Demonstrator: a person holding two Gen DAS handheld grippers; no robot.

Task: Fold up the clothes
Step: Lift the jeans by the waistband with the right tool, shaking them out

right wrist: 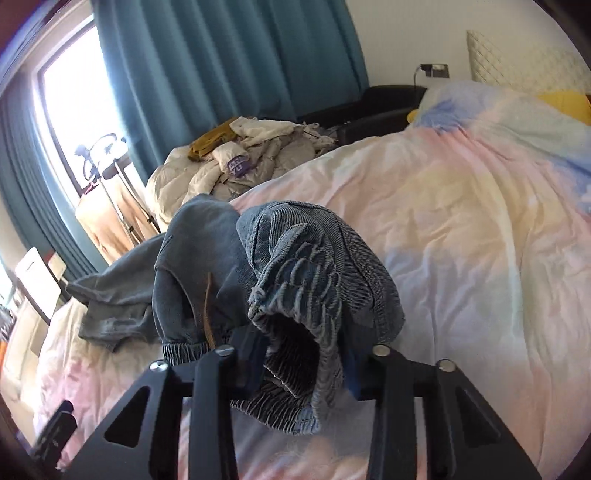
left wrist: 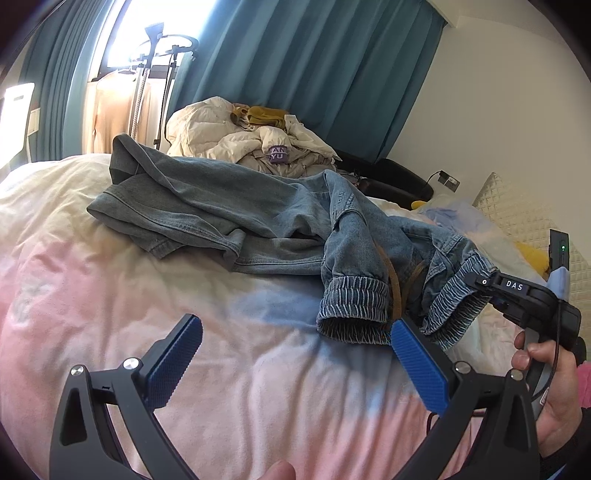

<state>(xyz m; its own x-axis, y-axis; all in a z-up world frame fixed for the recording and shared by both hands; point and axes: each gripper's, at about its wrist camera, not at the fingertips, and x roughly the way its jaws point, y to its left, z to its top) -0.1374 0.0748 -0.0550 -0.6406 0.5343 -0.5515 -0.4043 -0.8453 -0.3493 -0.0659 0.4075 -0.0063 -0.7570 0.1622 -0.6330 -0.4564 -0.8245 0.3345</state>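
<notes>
Daylight floods in from the window (left wrist: 155,33) at upper left, blown out white; both fisheye views bend and darken at the edges.

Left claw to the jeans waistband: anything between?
Only bare bedsheet between the open left claw and the jeans' waistband, seen in the left wrist view.

Right tool (left wrist: 480,282) body: "DAS" in white letters.
Purple patch (left wrist: 277,154) on cream clothes pile: partly legible, "WAN" over "YU".
</notes>
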